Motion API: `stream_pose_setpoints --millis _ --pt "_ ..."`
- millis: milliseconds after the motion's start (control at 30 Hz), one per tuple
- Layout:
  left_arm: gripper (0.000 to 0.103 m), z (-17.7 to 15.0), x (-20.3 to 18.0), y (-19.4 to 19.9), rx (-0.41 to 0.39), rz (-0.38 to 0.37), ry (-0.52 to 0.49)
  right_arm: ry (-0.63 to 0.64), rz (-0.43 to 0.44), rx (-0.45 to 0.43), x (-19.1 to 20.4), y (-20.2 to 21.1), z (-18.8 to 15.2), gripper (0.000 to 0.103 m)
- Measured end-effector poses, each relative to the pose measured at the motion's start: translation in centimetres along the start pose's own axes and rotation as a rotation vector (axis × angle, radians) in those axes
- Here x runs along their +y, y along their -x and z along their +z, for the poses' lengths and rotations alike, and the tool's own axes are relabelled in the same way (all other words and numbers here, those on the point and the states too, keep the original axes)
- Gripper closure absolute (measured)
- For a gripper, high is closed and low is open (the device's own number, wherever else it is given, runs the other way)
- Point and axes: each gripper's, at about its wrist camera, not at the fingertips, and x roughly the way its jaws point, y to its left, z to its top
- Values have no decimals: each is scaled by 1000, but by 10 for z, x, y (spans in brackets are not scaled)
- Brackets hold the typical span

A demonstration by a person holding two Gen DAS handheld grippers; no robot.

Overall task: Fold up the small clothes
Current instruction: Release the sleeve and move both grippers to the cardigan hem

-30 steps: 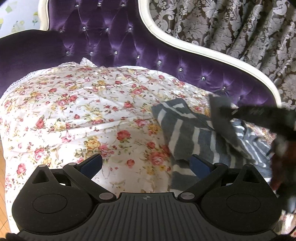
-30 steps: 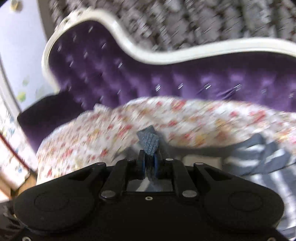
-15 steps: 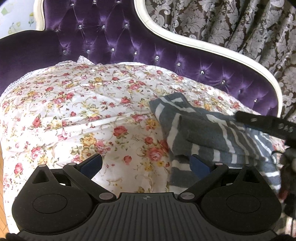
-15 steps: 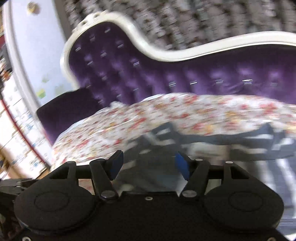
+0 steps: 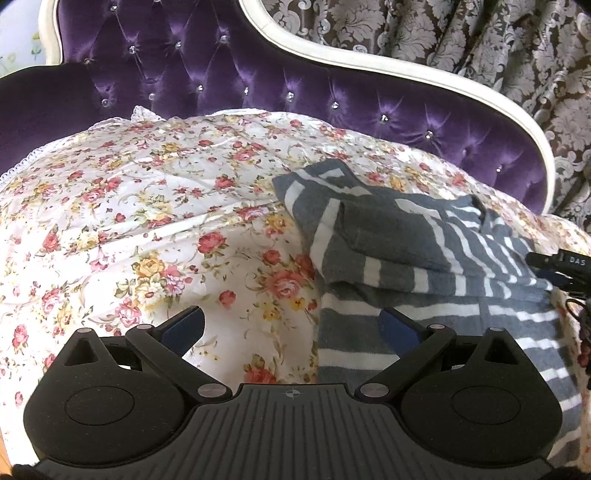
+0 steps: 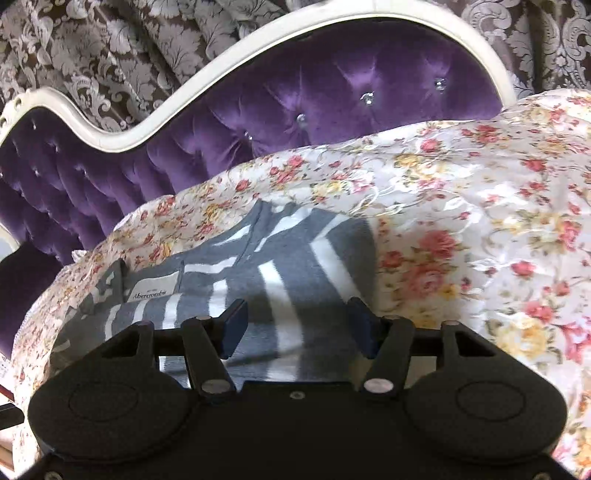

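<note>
A grey top with white stripes (image 5: 388, 236) lies on the floral sheet (image 5: 147, 206), with one sleeve folded across its body. My left gripper (image 5: 291, 325) is open just above the sheet. Its right finger is over the top's lower left edge, and nothing is between the fingers. In the right wrist view the same top (image 6: 295, 258) shows its white neck label (image 6: 155, 290). My right gripper (image 6: 299, 321) is open above the striped cloth and holds nothing.
The sheet covers a purple tufted sofa (image 5: 258, 85) with a white curved frame (image 5: 406, 70). Patterned curtains (image 5: 480, 33) hang behind it. A black bar of the other hand's tool (image 5: 554, 260) pokes in over the top's right side.
My right gripper was shut on a grey piece of the top. It let go, opened and swung off to the right. The folded sleeve now lies flat. My left gripper barely moved.
</note>
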Motion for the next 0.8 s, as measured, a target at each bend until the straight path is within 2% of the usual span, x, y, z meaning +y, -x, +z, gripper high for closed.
stream_pose_setpoints --millis 300,400,533,800 --pt "1 -12 -7 7 -1 -34 -56 22 76 -24 1 61 -21 33" --pt "1 -22 -12 16 0 -68 -76 27 107 5 5 86 -37 31" --pt "1 -43 -14 35 11 -111 -45 53 121 65 6 115 -62 31" --pt "1 -87 -10 74 45 -153 -13 43 105 217 0 154 -113 26"
